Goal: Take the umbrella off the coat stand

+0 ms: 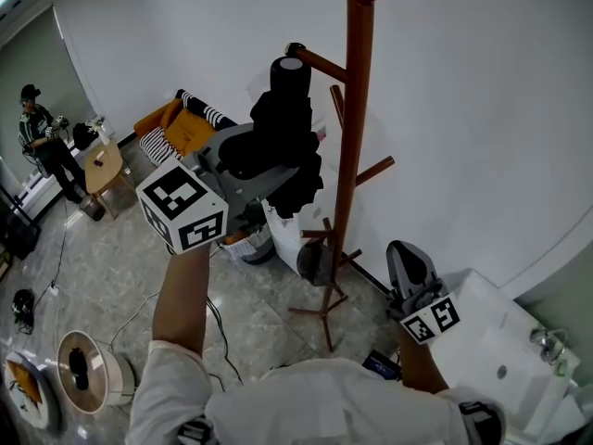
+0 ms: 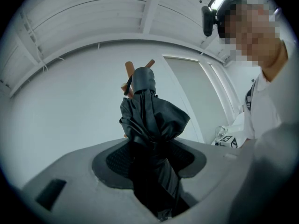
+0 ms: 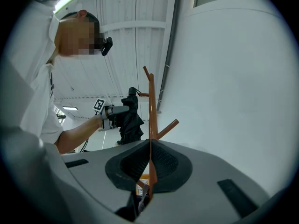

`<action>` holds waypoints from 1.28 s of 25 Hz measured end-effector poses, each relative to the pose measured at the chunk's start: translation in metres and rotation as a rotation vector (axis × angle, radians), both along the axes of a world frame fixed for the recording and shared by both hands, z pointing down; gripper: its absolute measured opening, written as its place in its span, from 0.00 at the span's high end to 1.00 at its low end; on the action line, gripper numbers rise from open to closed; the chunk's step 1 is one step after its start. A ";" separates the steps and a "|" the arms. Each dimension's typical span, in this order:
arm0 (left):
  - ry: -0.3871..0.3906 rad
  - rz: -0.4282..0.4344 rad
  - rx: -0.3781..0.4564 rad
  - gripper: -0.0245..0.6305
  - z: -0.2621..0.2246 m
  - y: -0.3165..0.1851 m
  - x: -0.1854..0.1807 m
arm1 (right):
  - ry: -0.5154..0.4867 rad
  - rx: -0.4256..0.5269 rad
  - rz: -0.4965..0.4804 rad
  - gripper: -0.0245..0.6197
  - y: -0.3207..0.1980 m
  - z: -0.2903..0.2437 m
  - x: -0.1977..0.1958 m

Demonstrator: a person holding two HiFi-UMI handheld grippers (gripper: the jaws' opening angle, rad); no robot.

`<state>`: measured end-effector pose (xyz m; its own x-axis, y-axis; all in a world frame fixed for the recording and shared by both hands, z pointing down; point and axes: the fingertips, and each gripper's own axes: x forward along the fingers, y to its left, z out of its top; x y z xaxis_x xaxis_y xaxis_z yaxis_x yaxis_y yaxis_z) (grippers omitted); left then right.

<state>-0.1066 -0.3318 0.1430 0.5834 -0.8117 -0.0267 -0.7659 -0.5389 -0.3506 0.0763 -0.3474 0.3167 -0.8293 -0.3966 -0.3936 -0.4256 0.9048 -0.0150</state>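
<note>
Left gripper (image 2: 152, 160) pads press into the folded black umbrella (image 2: 153, 118) at its bundled middle. It stands upright at upper centre of the head view, just left of the coat stand (image 1: 356, 109) pole, handle beside a peg. It likely handles light. Its loose cloth may slip, so the stiff core suits gripping. Right gripper (image 1: 408, 253), closed and empty, sits lower right.

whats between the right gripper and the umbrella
The coat stand's pole: in the head view it stands between the right gripper and the umbrella. In the right gripper view the umbrella shows left of it.
</note>
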 end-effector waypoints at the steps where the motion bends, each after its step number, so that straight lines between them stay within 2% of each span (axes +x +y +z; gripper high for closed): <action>1: 0.001 -0.005 0.003 0.61 -0.001 0.002 -0.003 | 0.001 0.001 -0.004 0.93 0.001 0.000 -0.002; 8: 0.004 -0.088 0.027 0.61 -0.012 0.016 -0.037 | 0.009 0.010 -0.016 0.93 0.001 -0.004 -0.013; 14: 0.065 -0.170 0.026 0.61 -0.003 0.037 -0.079 | 0.023 0.014 -0.049 0.93 0.002 -0.006 -0.025; 19: 0.107 -0.233 0.013 0.61 0.030 0.051 -0.103 | 0.031 0.008 -0.064 0.93 0.000 -0.003 -0.034; 23: 0.176 -0.267 -0.020 0.62 0.066 0.062 -0.116 | 0.045 0.008 -0.084 0.93 0.001 -0.001 -0.045; 27: 0.185 -0.311 -0.063 0.62 0.102 0.069 -0.119 | 0.075 0.007 -0.107 0.93 0.003 0.004 -0.055; 32: 0.241 -0.338 -0.055 0.62 0.135 0.079 -0.118 | 0.109 -0.024 -0.139 0.93 0.001 0.019 -0.068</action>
